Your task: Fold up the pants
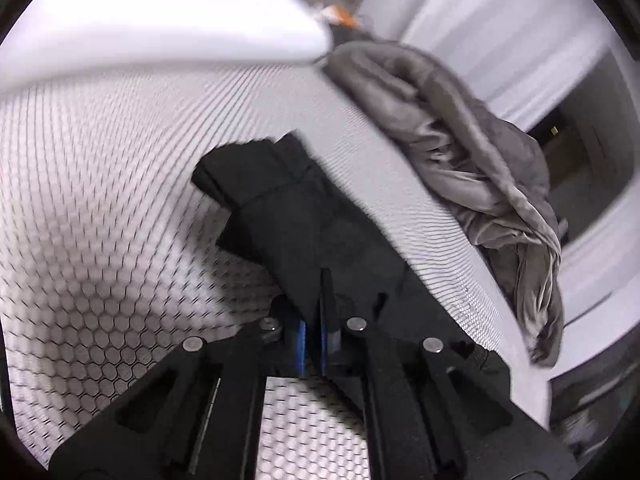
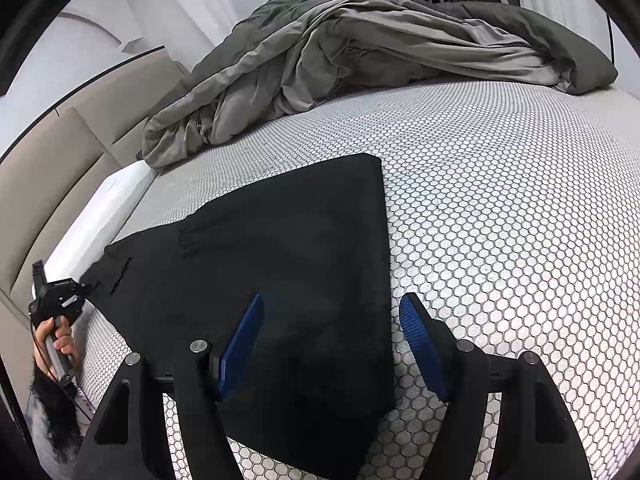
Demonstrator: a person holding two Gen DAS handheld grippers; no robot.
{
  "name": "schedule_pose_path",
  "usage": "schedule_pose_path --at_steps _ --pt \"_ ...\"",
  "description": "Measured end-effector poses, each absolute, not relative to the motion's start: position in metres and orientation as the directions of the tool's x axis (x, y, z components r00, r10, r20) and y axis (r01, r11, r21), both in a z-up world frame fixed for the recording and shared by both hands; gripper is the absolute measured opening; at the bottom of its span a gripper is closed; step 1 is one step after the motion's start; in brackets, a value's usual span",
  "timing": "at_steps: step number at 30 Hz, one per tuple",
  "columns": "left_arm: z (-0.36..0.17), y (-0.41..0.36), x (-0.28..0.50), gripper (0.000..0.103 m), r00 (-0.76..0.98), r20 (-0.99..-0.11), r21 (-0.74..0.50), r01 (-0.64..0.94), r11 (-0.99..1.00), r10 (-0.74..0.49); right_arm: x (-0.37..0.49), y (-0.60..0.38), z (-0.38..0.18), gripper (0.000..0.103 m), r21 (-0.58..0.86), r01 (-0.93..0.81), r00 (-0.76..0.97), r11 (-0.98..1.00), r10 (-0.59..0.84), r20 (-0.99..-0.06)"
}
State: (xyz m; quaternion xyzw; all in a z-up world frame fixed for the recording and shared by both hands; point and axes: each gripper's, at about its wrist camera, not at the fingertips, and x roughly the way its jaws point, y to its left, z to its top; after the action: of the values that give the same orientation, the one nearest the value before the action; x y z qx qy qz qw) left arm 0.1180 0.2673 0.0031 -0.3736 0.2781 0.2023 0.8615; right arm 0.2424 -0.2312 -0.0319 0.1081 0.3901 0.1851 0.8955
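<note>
Black pants lie spread on a bed with a white honeycomb-patterned cover. My right gripper is open above the near part of the pants, its blue pads either side of the pants' right edge. My left gripper is shut on one end of the black pants and holds it lifted off the cover. The left gripper also shows in the right wrist view at the pants' far left end, held by a hand.
A rumpled grey duvet lies across the far part of the bed, also in the left wrist view. A white pillow and a beige padded headboard stand at the left.
</note>
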Motion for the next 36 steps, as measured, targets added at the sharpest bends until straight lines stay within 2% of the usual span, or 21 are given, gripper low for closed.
schedule_pose_path --at_steps 3,7,12,14,15,16,17,18,19,20,22,24,27,29,36 --pt "0.043 0.229 0.127 0.002 0.8 -0.568 -0.442 -0.497 0.746 0.196 0.244 -0.231 -0.03 0.072 0.332 -0.245 0.632 0.911 0.409 -0.658" --pt "0.094 0.155 0.146 0.002 0.866 -0.475 -0.365 -0.355 0.861 0.156 0.242 -0.232 -0.027 0.072 0.325 -0.247 0.64 0.913 0.406 -0.652" --pt "0.128 0.027 0.177 0.002 0.902 -0.428 -0.287 -0.083 0.954 -0.05 0.235 -0.238 -0.023 0.072 0.316 -0.24 0.657 0.918 0.394 -0.643" --pt "0.125 -0.028 0.187 0.003 0.872 -0.463 -0.254 0.042 0.966 -0.159 0.234 -0.244 -0.021 0.072 0.32 -0.228 0.666 0.92 0.387 -0.638" --pt "0.118 -0.051 0.191 0.008 0.845 -0.494 -0.244 0.091 0.965 -0.204 0.234 -0.248 -0.02 0.072 0.324 -0.217 0.674 0.921 0.381 -0.633" --pt "0.101 -0.085 0.203 0.026 0.785 -0.551 -0.241 0.177 0.954 -0.285 0.233 -0.255 -0.019 0.072 0.33 -0.203 0.683 0.922 0.375 -0.627" --pt "0.084 -0.106 0.209 0.04 0.717 -0.599 -0.247 0.258 0.934 -0.356 0.233 -0.26 -0.018 0.072 0.336 -0.19 0.689 0.922 0.369 -0.624" --pt "0.057 -0.131 0.216 0.06 0.603 -0.67 -0.262 0.354 0.898 -0.434 0.233 -0.266 -0.017 0.072 0.342 -0.174 0.695 0.923 0.361 -0.621" --pt "0.041 -0.141 0.219 0.058 0.55 -0.705 -0.265 0.382 0.885 -0.448 0.234 -0.272 -0.018 0.072 0.348 -0.159 0.699 0.924 0.355 -0.621" --pt "0.019 -0.151 0.22 0.056 0.494 -0.748 -0.261 0.395 0.881 -0.443 0.234 -0.28 -0.02 0.072 0.354 -0.137 0.699 0.925 0.344 -0.627" --pt "0.002 -0.154 0.214 0.055 0.451 -0.774 -0.268 0.404 0.875 -0.445 0.236 -0.289 -0.024 0.072 0.358 -0.103 0.687 0.928 0.327 -0.649" --pt "0.011 -0.146 0.202 0.055 0.449 -0.742 -0.278 0.469 0.838 -0.497 0.238 -0.296 -0.029 0.072 0.361 -0.077 0.675 0.929 0.315 -0.667" --pt "0.032 -0.122 0.195 0.059 0.525 -0.684 -0.248 0.486 0.838 -0.506 0.239 -0.301 -0.032 0.072 0.372 -0.071 0.661 0.926 0.323 -0.678" --pt "0.041 -0.097 0.195 0.065 0.594 -0.658 -0.224 0.431 0.874 -0.462 0.238 -0.299 -0.033 0.072 0.394 -0.09 0.652 0.915 0.353 -0.671" --pt "0.032 0.002 0.236 0.065 0.674 -0.702 -0.24 0.08 0.967 -0.23 0.247 -0.267 -0.033 0.071 0.615 -0.238 0.545 0.752 0.628 -0.556"
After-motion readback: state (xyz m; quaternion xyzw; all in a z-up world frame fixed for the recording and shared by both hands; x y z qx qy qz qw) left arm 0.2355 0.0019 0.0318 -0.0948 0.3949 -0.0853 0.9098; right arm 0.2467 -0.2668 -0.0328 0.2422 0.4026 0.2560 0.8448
